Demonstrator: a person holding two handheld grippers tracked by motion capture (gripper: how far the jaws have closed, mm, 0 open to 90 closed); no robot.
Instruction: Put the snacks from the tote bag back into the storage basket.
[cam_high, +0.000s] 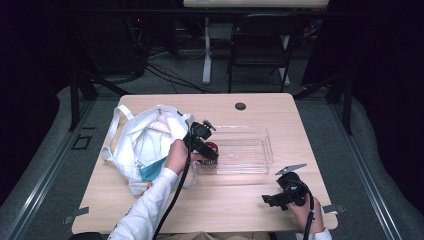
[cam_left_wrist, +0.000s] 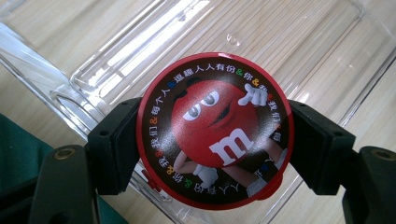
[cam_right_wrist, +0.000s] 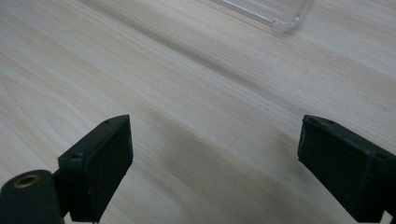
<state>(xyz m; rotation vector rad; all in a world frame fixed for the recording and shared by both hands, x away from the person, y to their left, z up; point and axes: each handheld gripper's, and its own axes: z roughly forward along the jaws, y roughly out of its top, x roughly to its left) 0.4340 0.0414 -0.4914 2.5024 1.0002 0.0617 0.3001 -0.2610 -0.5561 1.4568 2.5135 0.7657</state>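
My left gripper (cam_high: 212, 151) is shut on a round red candy tin (cam_left_wrist: 215, 128) whose lid shows a red cartoon candy figure ringed by small lettering. In the left gripper view its two black jaws press on the tin's left and right edges, just over the near left corner of a clear plastic tray (cam_left_wrist: 299, 42). In the high view the tin (cam_high: 213, 147) shows as a small red spot at the left end of the tray (cam_high: 250, 159). My right gripper (cam_high: 268, 200) rests low near the table's front right, open, with bare wood between its jaws (cam_right_wrist: 215, 154).
A white cloth tote bag (cam_high: 142, 142) with teal contents lies on the left half of the wooden table (cam_high: 220, 195), right beside the left hand. A corner of the clear tray (cam_right_wrist: 275, 14) lies ahead of the right gripper. A dark grommet (cam_high: 240, 106) sits near the table's back edge.
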